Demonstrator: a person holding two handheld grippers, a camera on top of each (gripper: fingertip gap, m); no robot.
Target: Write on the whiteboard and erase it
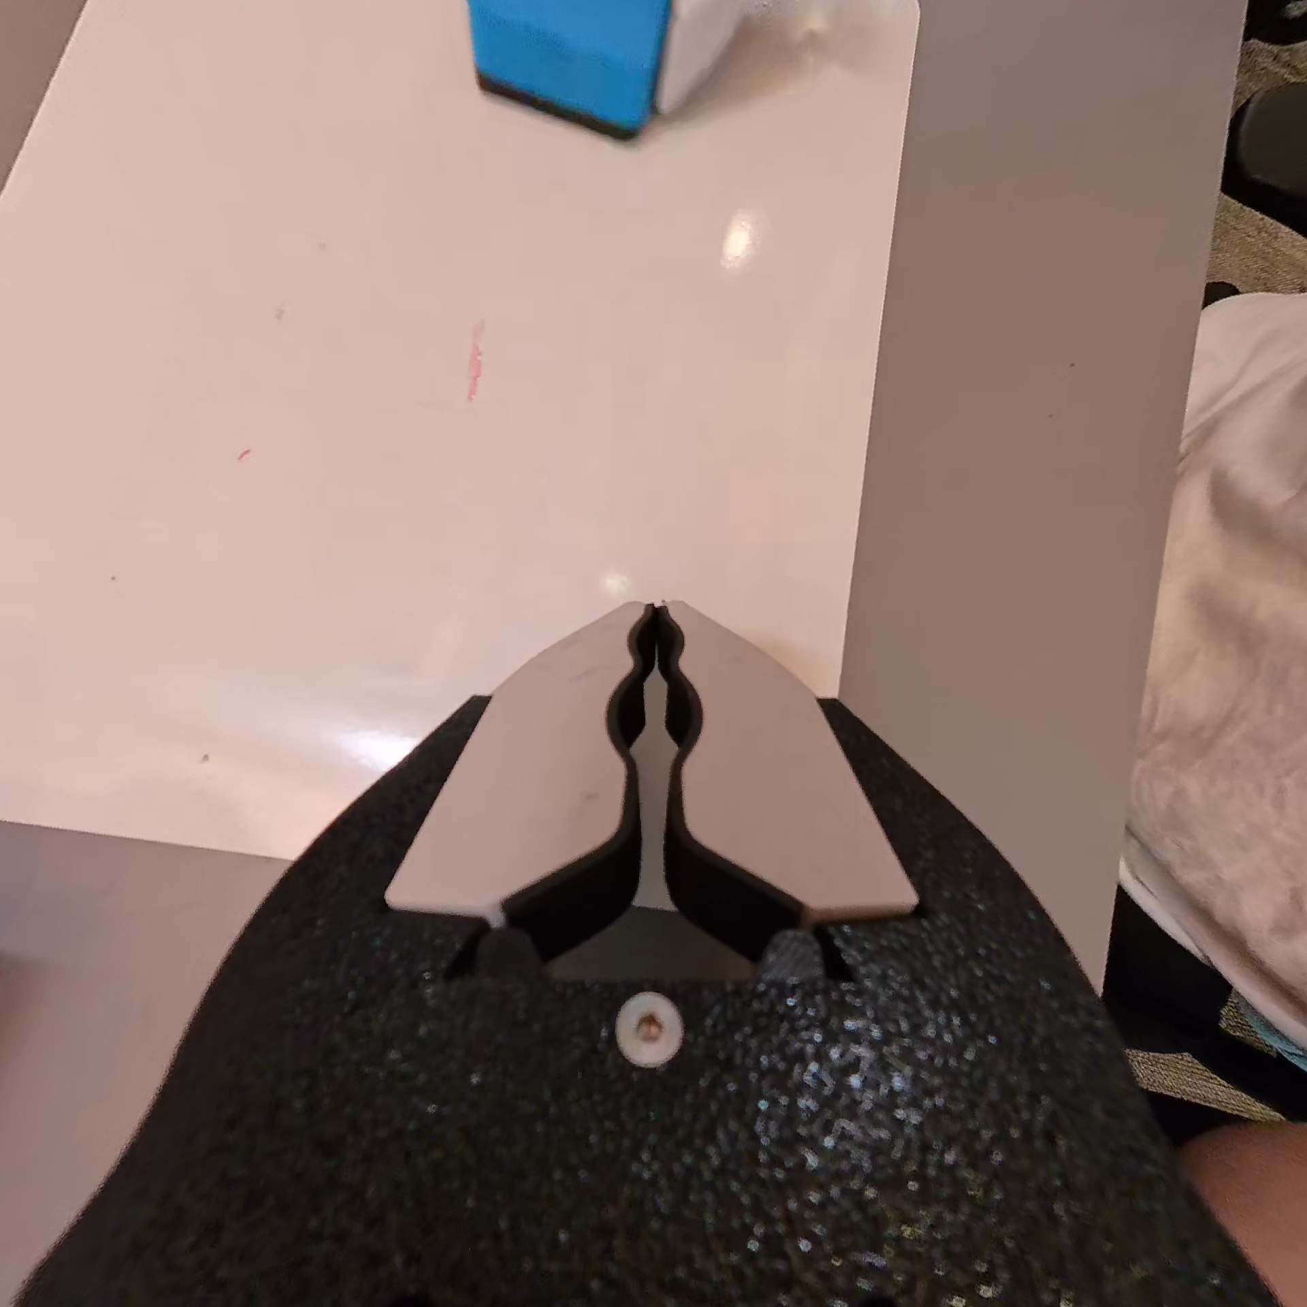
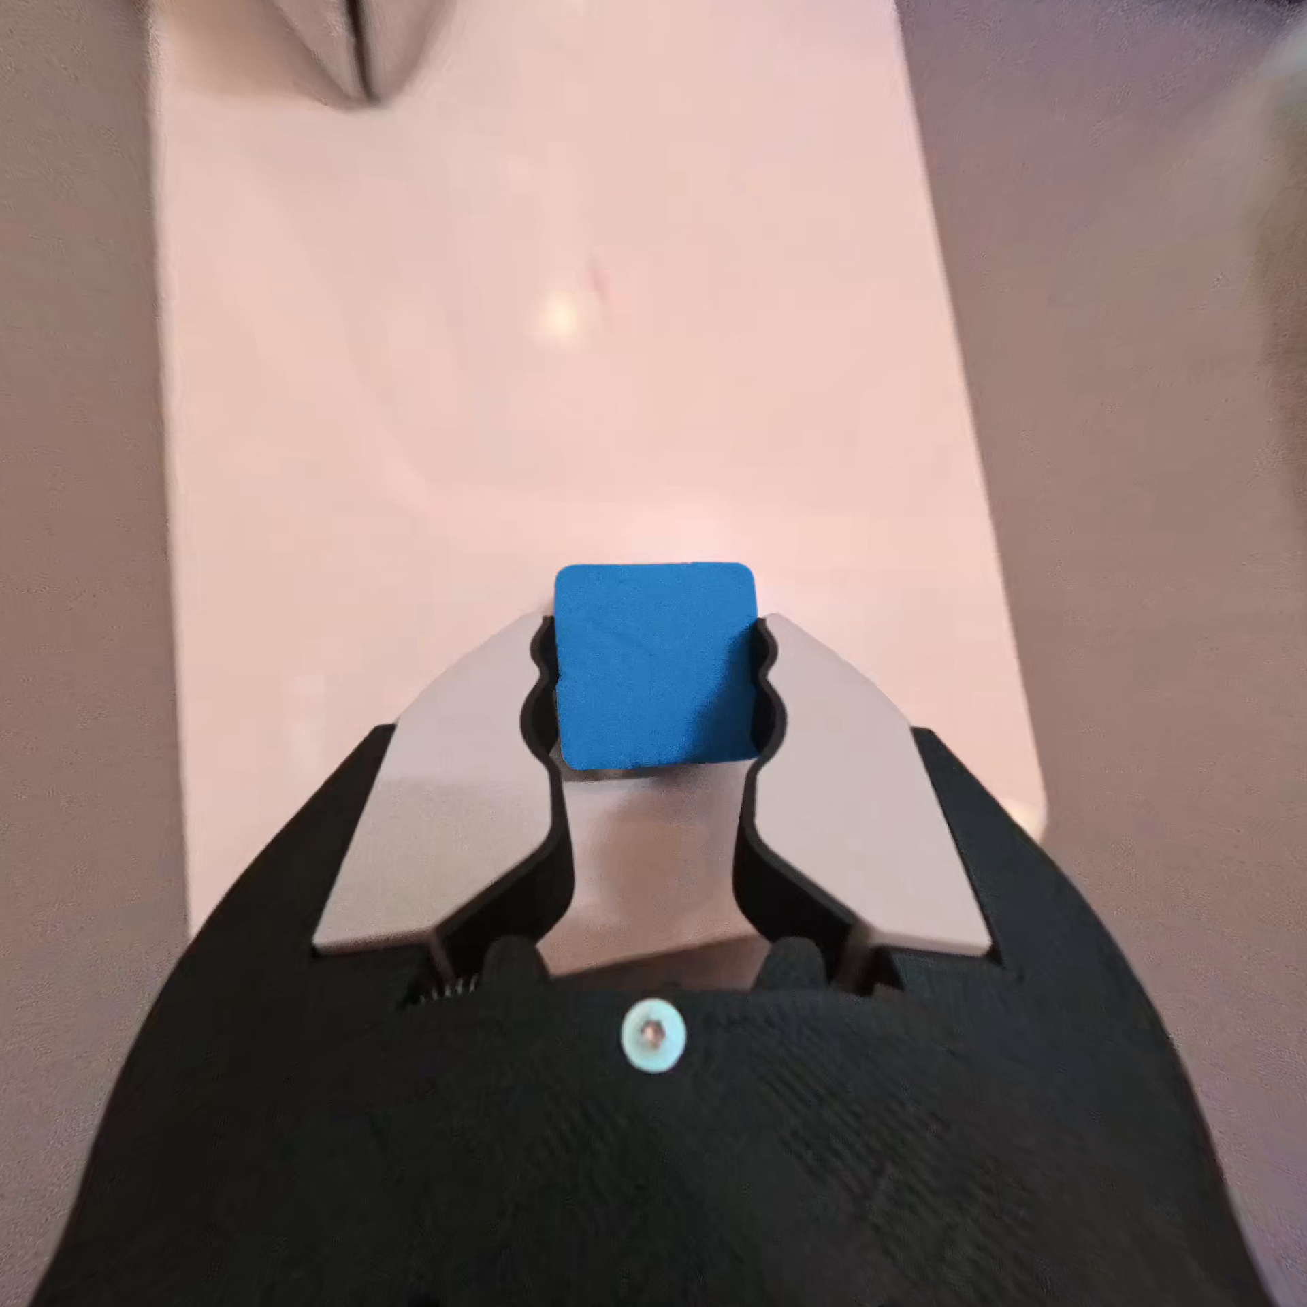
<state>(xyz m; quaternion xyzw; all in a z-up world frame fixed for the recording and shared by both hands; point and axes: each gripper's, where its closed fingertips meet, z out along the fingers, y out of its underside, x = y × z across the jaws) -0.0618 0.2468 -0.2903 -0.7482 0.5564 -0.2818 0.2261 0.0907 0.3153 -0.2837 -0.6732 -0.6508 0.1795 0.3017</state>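
A white whiteboard lies flat on a grey table. It bears faint red smears near its middle. My left gripper is shut and empty over the board's near right part. My right gripper is shut on a blue eraser and holds it above the board. In the left wrist view the eraser shows at the top edge, blue with a black felt bottom, held between the right gripper's pale fingers. A faint red smear shows ahead of the eraser. The left gripper's tips show at the top of the right wrist view.
The grey table surrounds the board. Its right edge runs down the left wrist view, with patterned carpet and a person's pale clothing beyond it. Tip to tip, the grippers are about 15 cm apart.
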